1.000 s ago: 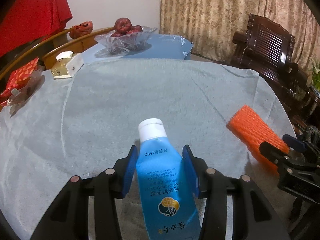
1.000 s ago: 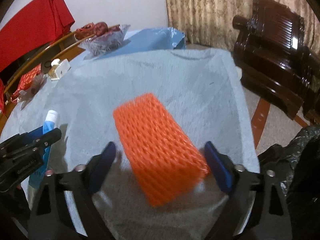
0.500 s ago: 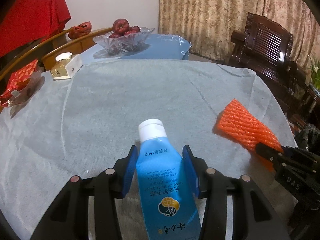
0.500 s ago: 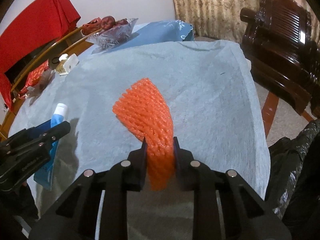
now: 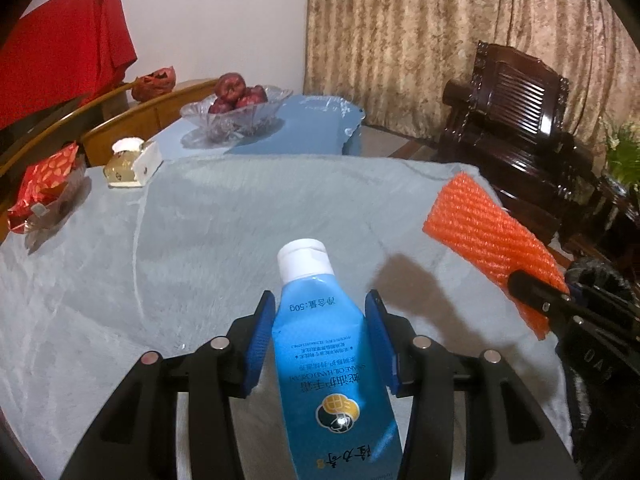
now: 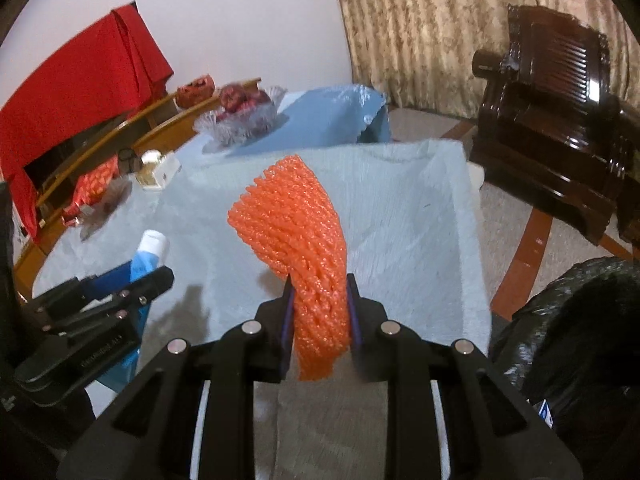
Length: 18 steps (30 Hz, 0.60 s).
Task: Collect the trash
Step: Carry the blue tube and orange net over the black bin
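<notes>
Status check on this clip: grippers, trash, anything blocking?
Left gripper clamps blue hand cream tube. Right gripper pinches orange foam net. Black trash bag at right, path clear.

Glossy plastic tube (image 5: 328, 344), orange foam net (image 6: 304, 240), fuzzy cloth (image 5: 200, 220)

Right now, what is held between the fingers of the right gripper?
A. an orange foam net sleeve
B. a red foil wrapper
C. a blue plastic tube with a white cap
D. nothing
A: in the right wrist view the right gripper is clamped on the orange foam net sleeve, which is squeezed thin between its pads.
</notes>
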{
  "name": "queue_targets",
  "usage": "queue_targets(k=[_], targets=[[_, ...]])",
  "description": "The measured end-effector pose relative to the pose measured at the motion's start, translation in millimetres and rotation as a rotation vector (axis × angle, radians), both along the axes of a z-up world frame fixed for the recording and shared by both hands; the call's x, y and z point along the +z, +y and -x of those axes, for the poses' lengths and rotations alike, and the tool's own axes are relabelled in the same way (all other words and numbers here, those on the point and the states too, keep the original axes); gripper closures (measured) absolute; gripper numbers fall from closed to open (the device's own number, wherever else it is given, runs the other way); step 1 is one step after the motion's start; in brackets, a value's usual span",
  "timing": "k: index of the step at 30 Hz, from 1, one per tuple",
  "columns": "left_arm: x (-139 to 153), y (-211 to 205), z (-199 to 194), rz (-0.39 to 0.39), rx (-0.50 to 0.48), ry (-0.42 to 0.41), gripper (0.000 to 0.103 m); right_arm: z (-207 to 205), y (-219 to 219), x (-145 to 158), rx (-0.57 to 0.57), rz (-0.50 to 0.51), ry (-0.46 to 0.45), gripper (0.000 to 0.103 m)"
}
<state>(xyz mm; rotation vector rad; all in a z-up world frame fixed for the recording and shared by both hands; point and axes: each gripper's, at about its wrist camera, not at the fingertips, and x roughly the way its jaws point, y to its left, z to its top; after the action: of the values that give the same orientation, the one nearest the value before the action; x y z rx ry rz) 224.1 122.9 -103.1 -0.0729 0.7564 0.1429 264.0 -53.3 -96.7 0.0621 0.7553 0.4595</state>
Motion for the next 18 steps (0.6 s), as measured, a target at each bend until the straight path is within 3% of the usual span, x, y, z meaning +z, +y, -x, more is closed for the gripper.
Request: queue_targets(k=[18], targets=[[63,-42,50,0.022,-0.094,-0.107,0.057,61,-39,59,-0.011,-0.023,-0.107,0.081]])
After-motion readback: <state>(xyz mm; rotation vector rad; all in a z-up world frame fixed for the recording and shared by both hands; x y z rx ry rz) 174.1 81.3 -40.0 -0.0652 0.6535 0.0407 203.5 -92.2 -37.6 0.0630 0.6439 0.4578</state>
